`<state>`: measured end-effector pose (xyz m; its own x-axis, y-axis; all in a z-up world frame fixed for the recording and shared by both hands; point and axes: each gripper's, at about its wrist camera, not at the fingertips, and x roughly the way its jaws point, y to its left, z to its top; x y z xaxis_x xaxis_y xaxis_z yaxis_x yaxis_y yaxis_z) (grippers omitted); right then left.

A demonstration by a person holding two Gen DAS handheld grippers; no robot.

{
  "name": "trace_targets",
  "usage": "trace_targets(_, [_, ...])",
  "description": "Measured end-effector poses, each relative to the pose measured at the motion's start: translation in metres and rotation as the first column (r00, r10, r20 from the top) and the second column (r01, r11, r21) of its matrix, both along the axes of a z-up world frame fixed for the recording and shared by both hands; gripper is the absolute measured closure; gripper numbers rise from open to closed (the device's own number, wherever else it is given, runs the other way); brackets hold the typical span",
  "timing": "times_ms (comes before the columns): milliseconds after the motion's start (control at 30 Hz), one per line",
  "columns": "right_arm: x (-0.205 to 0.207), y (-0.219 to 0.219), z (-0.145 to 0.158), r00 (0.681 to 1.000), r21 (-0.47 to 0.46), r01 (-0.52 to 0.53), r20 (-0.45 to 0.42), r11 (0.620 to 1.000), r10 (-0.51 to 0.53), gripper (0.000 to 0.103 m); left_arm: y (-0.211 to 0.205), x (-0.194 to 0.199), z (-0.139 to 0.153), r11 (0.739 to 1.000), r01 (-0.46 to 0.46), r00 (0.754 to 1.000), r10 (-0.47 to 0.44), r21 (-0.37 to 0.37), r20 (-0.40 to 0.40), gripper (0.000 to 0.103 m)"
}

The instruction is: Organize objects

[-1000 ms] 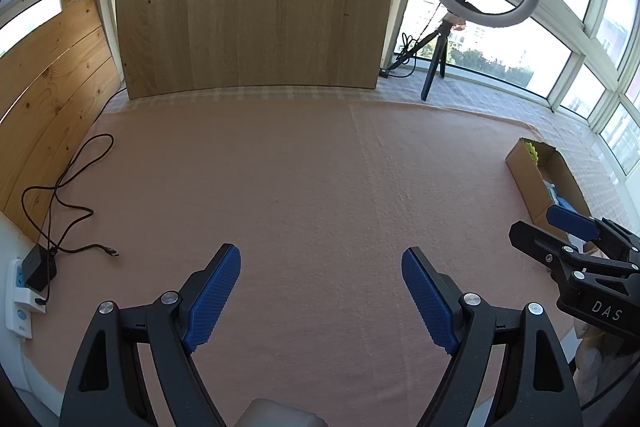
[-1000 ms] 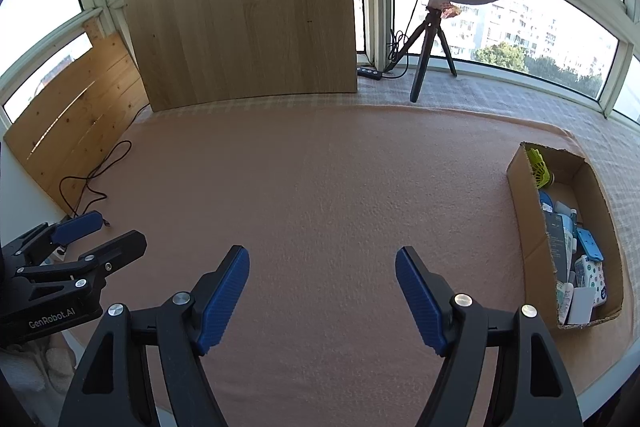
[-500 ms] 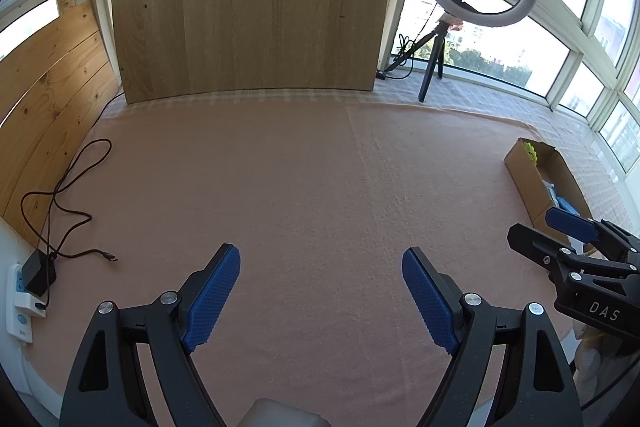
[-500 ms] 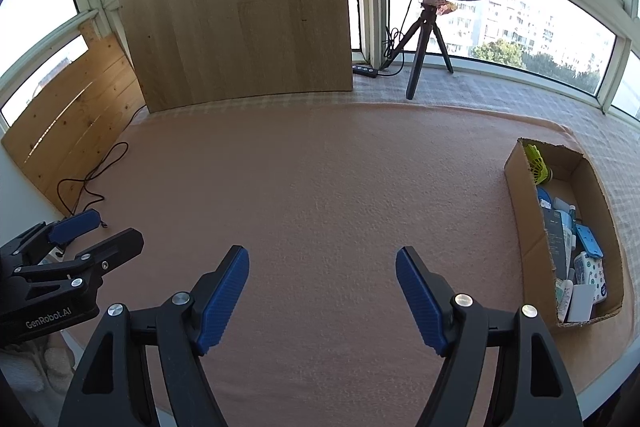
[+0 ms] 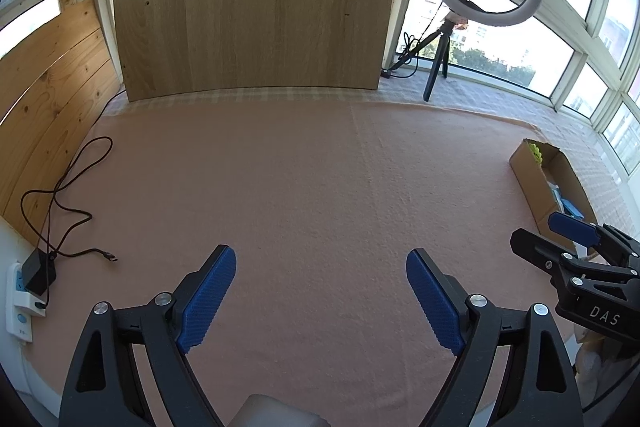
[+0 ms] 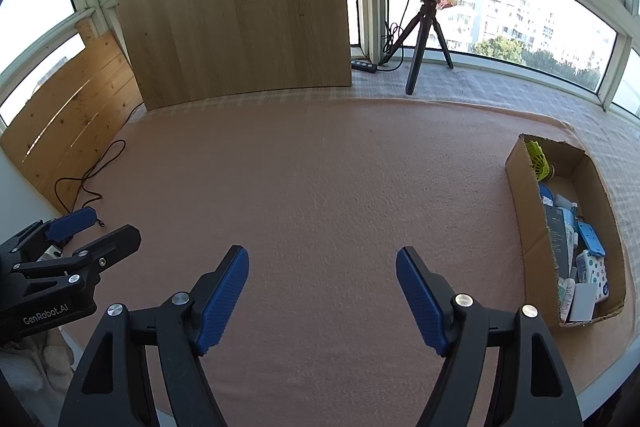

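A cardboard box (image 6: 528,211) lies on the pink cloth at the right, holding a yellow-green fan (image 6: 540,157), blue items and white packets. In the left wrist view only part of the box (image 5: 532,183) shows. My left gripper (image 5: 320,255) hovers over bare cloth; its jaws are opening with nothing between them. My right gripper (image 6: 322,253) stands open and empty beside it, left of the box. Each gripper shows at the edge of the other's view: the right gripper (image 5: 540,233) and the left gripper (image 6: 100,227).
A ring light on a tripod (image 6: 424,27) stands at the back by the windows. A wooden board (image 5: 256,3) leans against the far wall, with planks (image 5: 48,83) on the left. A black cable and charger (image 5: 40,271) lie at the left edge.
The left gripper's fingers stand slightly wider apart. Nothing else has moved.
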<state>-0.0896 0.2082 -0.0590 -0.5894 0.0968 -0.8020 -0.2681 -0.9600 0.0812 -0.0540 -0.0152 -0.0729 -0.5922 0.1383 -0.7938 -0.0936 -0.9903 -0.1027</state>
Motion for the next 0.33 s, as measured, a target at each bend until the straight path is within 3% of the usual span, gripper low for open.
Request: trace_targets(333, [-0.006,0.003,-0.008,1.0,-0.005,0.005,0.019,1.0,-0.005,0.03,-0.006,-0.007,-0.012,1.0,-0.012,1.0,0.012,0.009,0.016,0.012])
